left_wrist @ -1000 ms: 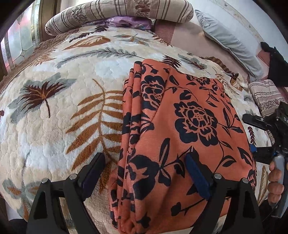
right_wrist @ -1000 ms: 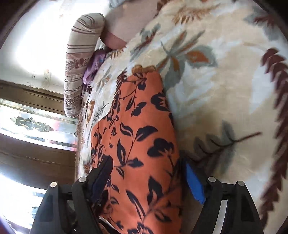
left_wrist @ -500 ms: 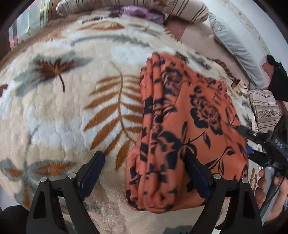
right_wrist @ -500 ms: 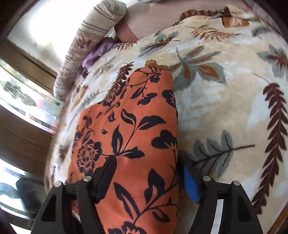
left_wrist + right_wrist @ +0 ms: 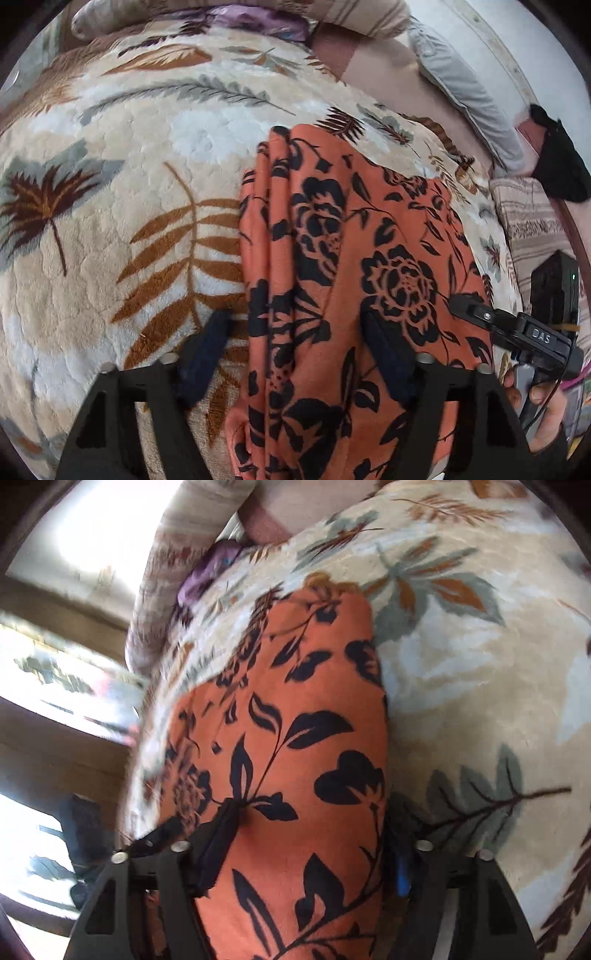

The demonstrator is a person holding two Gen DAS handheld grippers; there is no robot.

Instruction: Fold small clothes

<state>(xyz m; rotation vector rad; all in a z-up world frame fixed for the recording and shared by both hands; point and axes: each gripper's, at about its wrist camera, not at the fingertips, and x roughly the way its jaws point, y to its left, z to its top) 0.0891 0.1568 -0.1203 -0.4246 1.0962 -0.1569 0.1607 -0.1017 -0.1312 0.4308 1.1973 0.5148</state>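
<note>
An orange cloth with black flowers (image 5: 369, 229) lies folded into a long strip on the leaf-patterned blanket (image 5: 129, 184). My left gripper (image 5: 295, 350) straddles its layered left edge. One finger rests on the blanket a little apart from the cloth, the other lies on top of it, and the jaws are closing. In the right wrist view the cloth (image 5: 306, 709) fills the gap of my right gripper (image 5: 310, 845). That gripper's left finger sits on the fabric and its right finger stands beside the cloth's right edge on the blanket (image 5: 461, 701); its jaws are closing too.
A striped bolster (image 5: 351, 14) and a purple cloth (image 5: 251, 18) lie at the head of the bed, with a grey pillow (image 5: 465, 85) to the right. Striped folded fabric (image 5: 528, 218) sits at the right edge. A hand (image 5: 546, 417) holds the other gripper's handle. A window (image 5: 55, 720) lies left.
Both grippers' jaws have narrowed around the cloth's near end. The left gripper has shifted so that the cloth's left edge lies between its fingers. The right gripper has rolled.
</note>
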